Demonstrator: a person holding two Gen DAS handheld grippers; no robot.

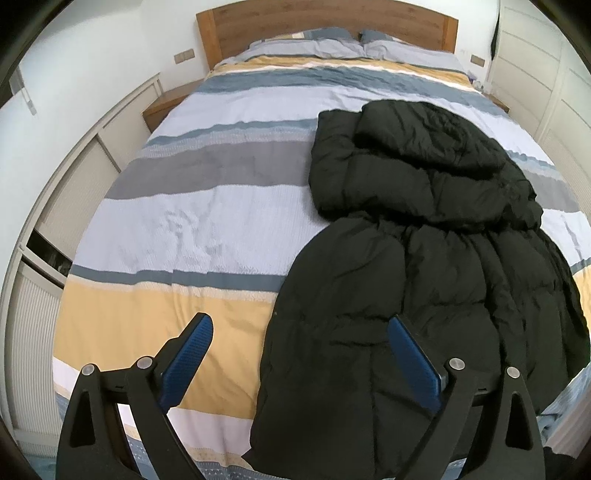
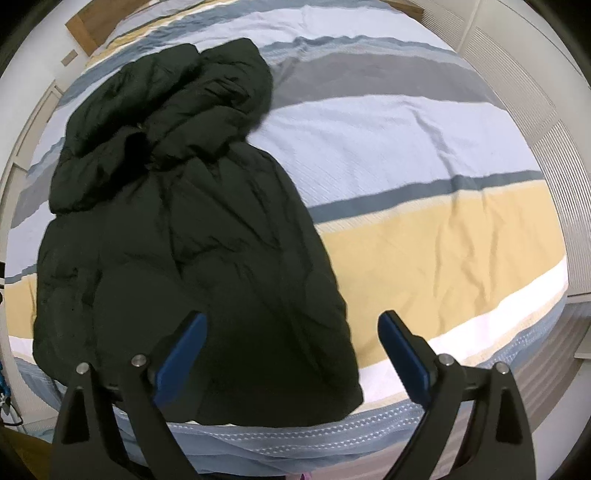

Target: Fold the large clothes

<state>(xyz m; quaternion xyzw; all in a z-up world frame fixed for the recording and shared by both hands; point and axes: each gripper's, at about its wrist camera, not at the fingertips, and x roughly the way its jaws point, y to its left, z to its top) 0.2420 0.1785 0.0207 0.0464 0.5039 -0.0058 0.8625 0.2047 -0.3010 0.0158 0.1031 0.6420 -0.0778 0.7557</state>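
A large black puffer coat (image 1: 424,258) with a hood lies on a striped bed (image 1: 192,221), its hem at the foot edge and its hood toward the pillows. The sides look folded inward, making a narrow shape. My left gripper (image 1: 299,325) is open and empty, held above the coat's lower left edge. In the right wrist view the coat (image 2: 184,240) fills the left half. My right gripper (image 2: 291,321) is open and empty, above the coat's lower right corner near the bed's foot edge (image 2: 295,439).
A wooden headboard (image 1: 325,22) and pillows (image 1: 332,44) are at the far end. White cabinets (image 1: 66,192) run along the left side, and a white slatted wall unit (image 2: 535,122) runs along the right. A wooden nightstand (image 1: 162,107) stands beside the bed.
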